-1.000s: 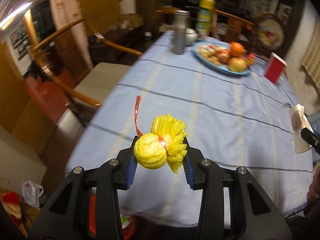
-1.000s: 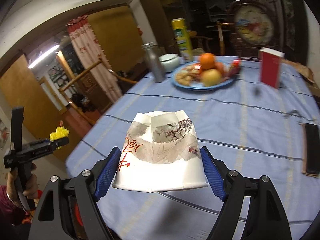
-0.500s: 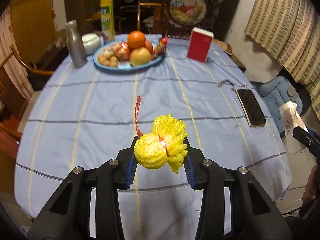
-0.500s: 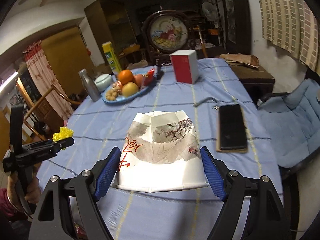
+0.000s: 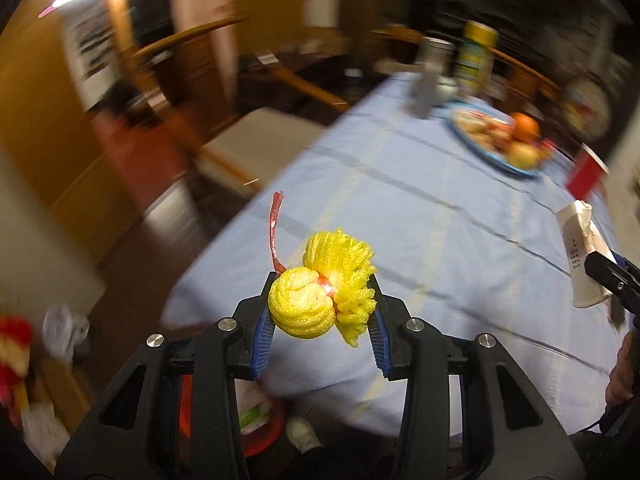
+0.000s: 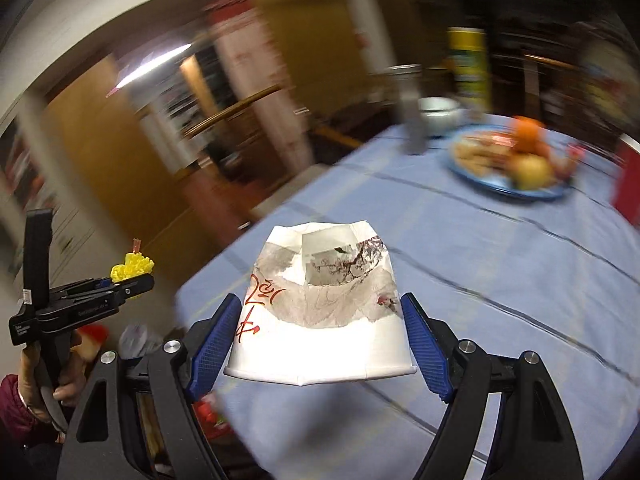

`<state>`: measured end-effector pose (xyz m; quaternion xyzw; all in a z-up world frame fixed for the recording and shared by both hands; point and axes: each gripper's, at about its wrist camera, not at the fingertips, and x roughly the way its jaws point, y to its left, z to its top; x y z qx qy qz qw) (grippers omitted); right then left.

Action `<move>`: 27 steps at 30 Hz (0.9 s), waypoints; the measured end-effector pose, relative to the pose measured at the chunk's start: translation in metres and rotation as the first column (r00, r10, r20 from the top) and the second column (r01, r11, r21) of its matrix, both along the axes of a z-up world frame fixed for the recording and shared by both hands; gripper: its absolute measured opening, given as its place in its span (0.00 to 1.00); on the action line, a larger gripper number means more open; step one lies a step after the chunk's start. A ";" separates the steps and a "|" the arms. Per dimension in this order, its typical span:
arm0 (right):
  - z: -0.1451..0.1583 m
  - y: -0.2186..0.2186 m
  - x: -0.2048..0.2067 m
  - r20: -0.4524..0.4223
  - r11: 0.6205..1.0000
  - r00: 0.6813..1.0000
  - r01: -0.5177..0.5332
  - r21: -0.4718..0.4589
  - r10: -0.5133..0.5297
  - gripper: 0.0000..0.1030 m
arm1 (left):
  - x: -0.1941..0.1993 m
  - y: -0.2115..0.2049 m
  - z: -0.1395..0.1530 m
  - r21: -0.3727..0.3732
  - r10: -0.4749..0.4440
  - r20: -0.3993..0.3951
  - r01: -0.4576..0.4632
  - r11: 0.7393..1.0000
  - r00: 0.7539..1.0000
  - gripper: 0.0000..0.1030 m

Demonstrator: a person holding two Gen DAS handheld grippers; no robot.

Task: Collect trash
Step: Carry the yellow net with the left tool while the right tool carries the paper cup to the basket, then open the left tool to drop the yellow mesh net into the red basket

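Left gripper [image 5: 320,312]: clamped on a wad of yellow foam fruit netting [image 5: 322,294], blue pads pressed to both sides; a red strip [image 5: 275,232] standing up from the wad. Held in the air off the near corner of the blue-clothed table [image 5: 420,216], above the floor edge. Also seen from the right wrist view at far left [image 6: 132,276], netting [image 6: 131,266] protruding past the tips.

Right gripper [image 6: 320,332]: closed on a crumpled white paper cup [image 6: 320,312], rim toward the camera, printed side up, red characters on its left. Held over the table's near edge. Same cup visible at right in the left wrist view [image 5: 580,256].

On the far table: blue fruit plate [image 6: 480,182], metal flask [image 6: 410,112], yellow canister [image 6: 468,60], red box [image 5: 586,176]. Background heavily blurred.
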<state>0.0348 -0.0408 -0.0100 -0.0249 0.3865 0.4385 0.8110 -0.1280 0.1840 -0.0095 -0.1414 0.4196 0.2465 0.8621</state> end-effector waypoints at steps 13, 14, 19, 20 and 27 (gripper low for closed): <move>-0.015 0.166 -0.072 -0.054 0.899 0.901 -0.432 -0.063 0.429 0.77 | -0.126 0.075 -0.041 -0.071 0.340 -0.100 -0.348 0.935 0.935 0.41; -0.016 0.173 -0.083 -0.057 0.886 0.889 -0.458 -0.070 0.455 0.77 | -0.130 0.078 -0.047 -0.083 0.351 -0.109 -0.360 0.929 0.930 0.41; -0.027 0.199 -0.108 -0.065 0.841 0.848 -0.529 -0.115 0.525 0.77 | -0.145 0.090 -0.073 -0.132 0.370 -0.152 -0.390 0.911 0.916 0.41; -0.030 0.204 -0.113 -0.070 0.829 0.839 -0.544 -0.129 0.539 0.77 | -0.146 0.092 -0.080 -0.143 0.371 -0.162 -0.394 0.908 0.914 0.41; -0.044 0.226 -0.128 -0.098 0.791 0.813 -0.581 -0.194 0.574 0.77 | -0.151 0.100 -0.118 -0.206 0.364 -0.208 -0.404 0.891 0.908 0.41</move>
